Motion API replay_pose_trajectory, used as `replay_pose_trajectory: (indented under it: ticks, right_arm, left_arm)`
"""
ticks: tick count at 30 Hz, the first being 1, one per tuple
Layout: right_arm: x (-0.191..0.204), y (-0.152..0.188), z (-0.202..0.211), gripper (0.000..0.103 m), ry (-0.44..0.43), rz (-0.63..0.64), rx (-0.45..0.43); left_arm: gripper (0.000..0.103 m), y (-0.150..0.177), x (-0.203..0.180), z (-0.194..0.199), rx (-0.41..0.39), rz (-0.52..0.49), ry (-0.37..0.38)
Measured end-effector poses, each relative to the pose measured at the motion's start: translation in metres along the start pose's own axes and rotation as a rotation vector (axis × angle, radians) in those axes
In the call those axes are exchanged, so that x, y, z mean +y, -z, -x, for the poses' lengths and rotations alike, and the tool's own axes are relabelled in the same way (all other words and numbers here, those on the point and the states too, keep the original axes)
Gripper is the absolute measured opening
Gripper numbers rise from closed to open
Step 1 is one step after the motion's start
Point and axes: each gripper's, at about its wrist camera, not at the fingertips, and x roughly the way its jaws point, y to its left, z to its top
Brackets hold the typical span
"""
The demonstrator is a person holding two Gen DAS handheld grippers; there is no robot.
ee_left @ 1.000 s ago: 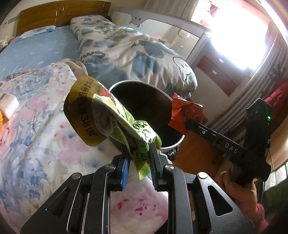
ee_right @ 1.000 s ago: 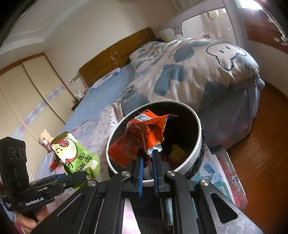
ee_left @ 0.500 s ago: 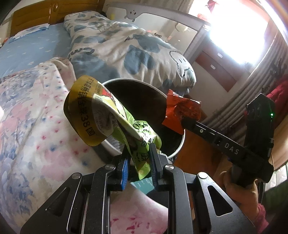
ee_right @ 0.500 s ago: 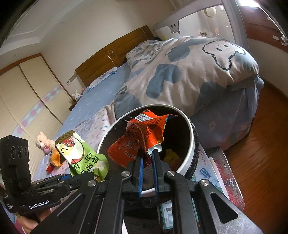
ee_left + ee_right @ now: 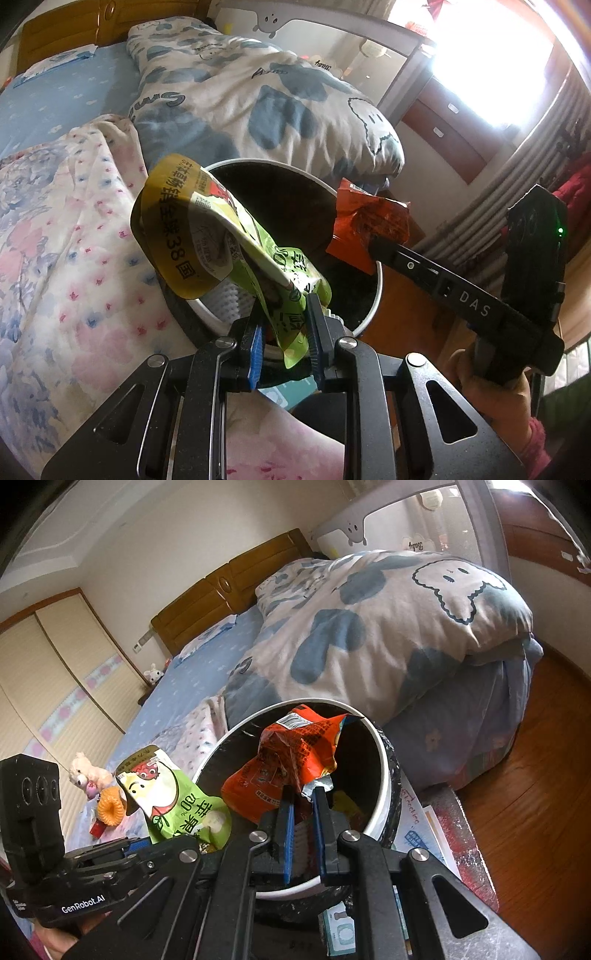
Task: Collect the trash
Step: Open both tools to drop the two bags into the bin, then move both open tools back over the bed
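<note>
A round white-rimmed bin (image 5: 375, 306) (image 5: 382, 760) with a dark inside stands at the foot of the bed. My left gripper (image 5: 284, 317) is shut on a green and yellow snack bag (image 5: 207, 236), which hangs over the bin's near left rim. In the right wrist view the same green bag (image 5: 173, 805) shows at the bin's left edge, with the left gripper (image 5: 147, 843) below it. My right gripper (image 5: 304, 805) is shut on a crumpled orange wrapper (image 5: 295, 753) held over the bin's mouth. The orange wrapper (image 5: 369, 229) also shows above the bin's right rim in the left wrist view.
A bed with a flowered blanket (image 5: 66, 240) and a blue-and-white cloud duvet (image 5: 258, 103) lies behind the bin. Yellow trash (image 5: 347, 805) lies inside the bin. Books or boxes (image 5: 421, 823) sit under it on a stand. A plush toy (image 5: 86, 773) and orange ring (image 5: 109, 808) lie on the bed.
Both grippers have drifted closer over the bin with their bags; the bin now fills more of each view and the green bag sits at its rim.
</note>
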Motion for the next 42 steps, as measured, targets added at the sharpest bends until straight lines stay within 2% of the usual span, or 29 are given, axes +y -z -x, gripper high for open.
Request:
replay_pose_trajectory:
  ticks: [5, 7, 9, 10, 11, 14, 17, 21, 23, 32, 42]
  right_arm:
    - [-0.001, -0.003, -0.003, 0.010, 0.008, 0.003, 0.007]
    - [-0.001, -0.003, -0.004, 0.014, 0.007, 0.005, 0.007]
    - [0.000, -0.004, -0.006, 0.014, 0.020, 0.009, 0.010]
    - [0.000, -0.004, -0.007, 0.015, 0.023, 0.011, 0.014]
    - [0.000, -0.004, -0.008, 0.019, 0.024, 0.011, 0.017]
    - [-0.002, -0.005, -0.008, 0.045, 0.023, 0.002, 0.009]
    - [0.001, -0.003, -0.005, 0.046, 0.012, -0.012, -0.001]
    - [0.011, 0.005, -0.002, 0.066, -0.004, -0.017, -0.012]
    - [0.019, 0.010, -0.001, 0.071, -0.016, -0.015, -0.010]
    - [0.064, 0.033, -0.007, 0.077, -0.087, 0.015, 0.018]
    - [0.119, 0.055, -0.026, 0.078, -0.163, 0.070, 0.064]
  left_arm:
    - [0.020, -0.002, 0.002, -0.004, 0.015, 0.006, -0.010]
    - [0.026, -0.003, 0.003, -0.005, 0.024, 0.009, -0.011]
    - [0.041, -0.001, 0.004, -0.002, 0.018, 0.008, -0.019]
    - [0.045, -0.001, 0.005, 0.000, 0.012, 0.008, -0.026]
    - [0.049, 0.000, 0.007, 0.003, 0.005, 0.013, -0.029]
    - [0.052, 0.005, 0.015, 0.011, -0.007, 0.037, -0.028]
    - [0.055, 0.013, 0.025, 0.020, -0.018, 0.068, -0.041]
    - [0.058, 0.029, 0.043, 0.035, -0.032, 0.114, -0.061]
    - [0.059, 0.038, 0.053, 0.043, -0.042, 0.139, -0.079]
    - [0.059, 0.071, 0.102, 0.079, -0.085, 0.252, -0.150]
    - [0.059, 0.107, 0.151, 0.115, -0.122, 0.337, -0.238]
